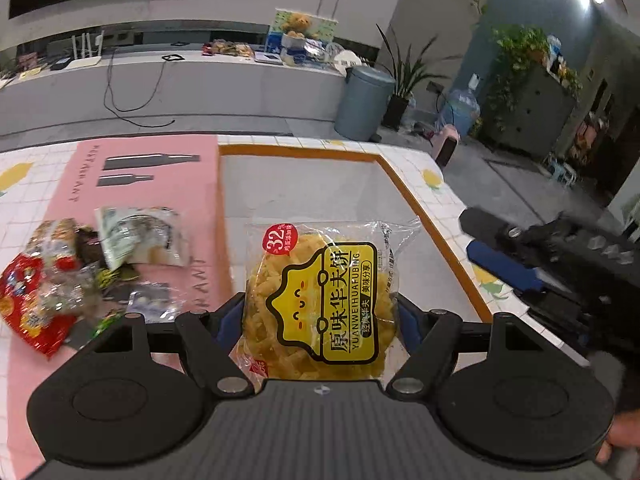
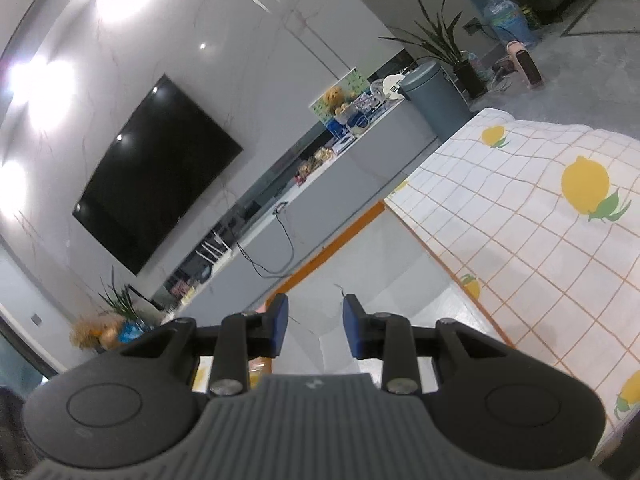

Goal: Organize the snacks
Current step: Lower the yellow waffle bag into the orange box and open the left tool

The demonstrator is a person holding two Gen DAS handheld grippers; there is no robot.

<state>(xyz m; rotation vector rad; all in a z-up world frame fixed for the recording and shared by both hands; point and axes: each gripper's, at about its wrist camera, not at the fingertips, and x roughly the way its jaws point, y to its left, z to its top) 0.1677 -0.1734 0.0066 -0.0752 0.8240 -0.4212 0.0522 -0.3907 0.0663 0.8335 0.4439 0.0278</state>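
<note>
Yellow-labelled waffle packet (image 1: 320,300), in clear wrap, sits clamped between the blue pads (image 1: 230,320) of the left gripper (image 1: 320,312), which holds it above the grey tray (image 1: 304,184) with an orange rim. To the left of these tongs a heap of mixed snack packets (image 1: 80,268) lies on a pink mat (image 1: 132,184). To their right the right gripper (image 2: 316,324) hangs with its jaws parted and nothing between them, over the tray's edge, the lemon-print tablecloth (image 2: 520,240) spreading to its right.
</note>
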